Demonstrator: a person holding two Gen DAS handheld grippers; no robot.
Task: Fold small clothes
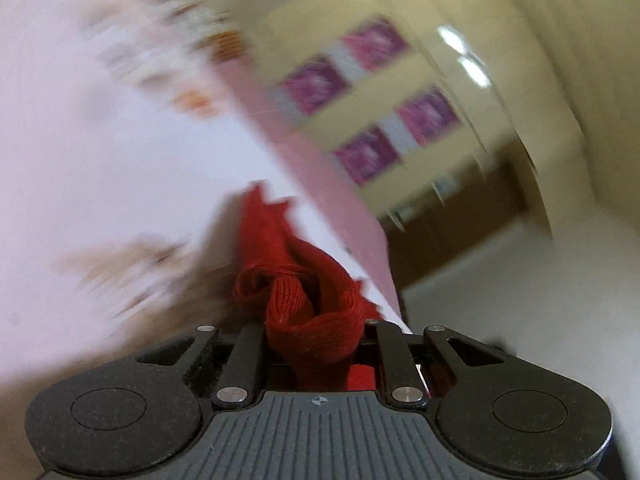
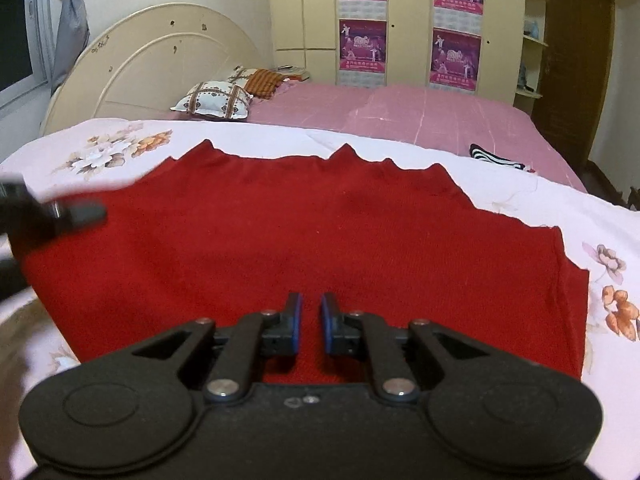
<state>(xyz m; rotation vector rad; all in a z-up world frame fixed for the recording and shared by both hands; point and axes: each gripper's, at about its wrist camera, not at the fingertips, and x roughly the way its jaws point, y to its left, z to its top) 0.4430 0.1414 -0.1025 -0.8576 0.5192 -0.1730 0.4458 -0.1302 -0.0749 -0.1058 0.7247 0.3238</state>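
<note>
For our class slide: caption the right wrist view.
Right gripper hovers, slightly parted, over red knit garment on floral sheet.

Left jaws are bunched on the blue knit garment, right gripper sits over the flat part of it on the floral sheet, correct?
Not quite: the garment is red, not blue. The left wrist view shows the left gripper shut on a bunched fold of the red knit garment. The rest holds: in the right wrist view the right gripper sits over the flat part, spread on the floral sheet.
</note>
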